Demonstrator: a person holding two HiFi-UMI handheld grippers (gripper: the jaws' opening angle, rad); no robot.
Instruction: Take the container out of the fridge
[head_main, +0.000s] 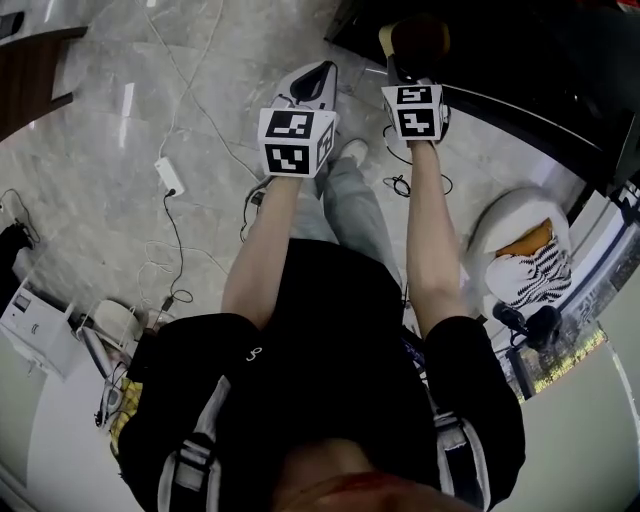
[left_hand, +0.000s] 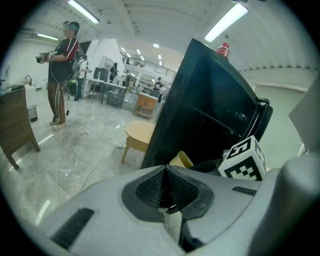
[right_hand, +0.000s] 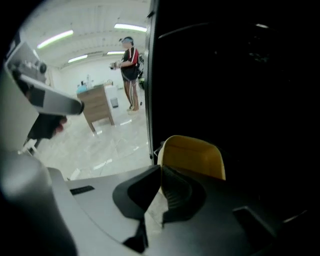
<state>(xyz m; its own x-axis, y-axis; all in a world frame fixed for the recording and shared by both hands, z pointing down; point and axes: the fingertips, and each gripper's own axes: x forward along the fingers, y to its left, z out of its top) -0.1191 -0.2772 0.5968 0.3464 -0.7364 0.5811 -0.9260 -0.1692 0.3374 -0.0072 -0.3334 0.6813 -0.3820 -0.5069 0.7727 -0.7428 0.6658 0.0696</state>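
Note:
My right gripper (right_hand: 161, 172) is shut on the rim of a yellow container (right_hand: 192, 156), held just in front of the black fridge (right_hand: 235, 75). In the head view the container (head_main: 414, 38) sticks out beyond the right gripper (head_main: 412, 75) at the fridge's (head_main: 520, 70) edge. From the left gripper view I see the container (left_hand: 181, 160) low beside the open fridge (left_hand: 210, 110). My left gripper (left_hand: 164, 172) is shut with nothing in it. It hangs over the floor to the left of the right one (head_main: 318, 78).
A round wooden table (left_hand: 140, 132) stands left of the fridge, and a red item (left_hand: 223, 50) sits on top of it. Cables and a power strip (head_main: 168, 176) lie on the marble floor. Another person (left_hand: 62, 75) stands far off. A white chair (head_main: 520, 250) is at my right.

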